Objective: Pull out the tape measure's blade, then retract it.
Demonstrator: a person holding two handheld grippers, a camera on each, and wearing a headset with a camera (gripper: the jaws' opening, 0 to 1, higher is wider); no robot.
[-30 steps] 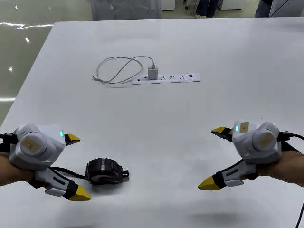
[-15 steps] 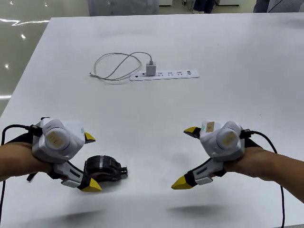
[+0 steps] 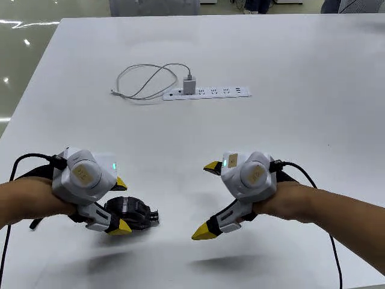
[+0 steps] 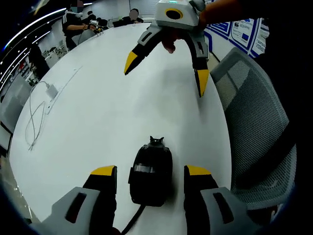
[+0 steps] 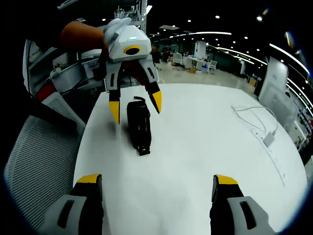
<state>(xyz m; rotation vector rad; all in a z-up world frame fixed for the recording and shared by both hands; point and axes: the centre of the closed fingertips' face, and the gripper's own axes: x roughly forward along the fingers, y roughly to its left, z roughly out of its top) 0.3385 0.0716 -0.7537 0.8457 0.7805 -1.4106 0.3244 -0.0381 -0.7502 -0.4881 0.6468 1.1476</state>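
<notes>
A black tape measure [image 3: 135, 214] lies on the white table [image 3: 271, 60] near its front left, blade fully in and hook tip pointing right. My left gripper [image 3: 122, 205] is open and straddles its body; in the left gripper view the tape measure [image 4: 150, 171] sits between the yellow-tipped fingers [image 4: 103, 171] with a small gap on each side. My right gripper [image 3: 206, 200] hovers open to the right of the tape measure, holding nothing. In the right gripper view the tape measure [image 5: 138, 125] lies ahead of the right gripper [image 5: 157, 179], under the left gripper [image 5: 135, 107].
A white power strip [image 3: 207, 93] with a plugged-in charger [image 3: 190, 86] and a looped white cable [image 3: 141, 81] lies at mid-table. A grey mesh chair [image 4: 254, 112] stands at the near table edge. People sit at the far end [image 4: 80, 22].
Both grippers have moved inward. The left gripper has come over the tape measure and now straddles it. The right gripper has shifted left toward it. The tape measure has stayed put.
</notes>
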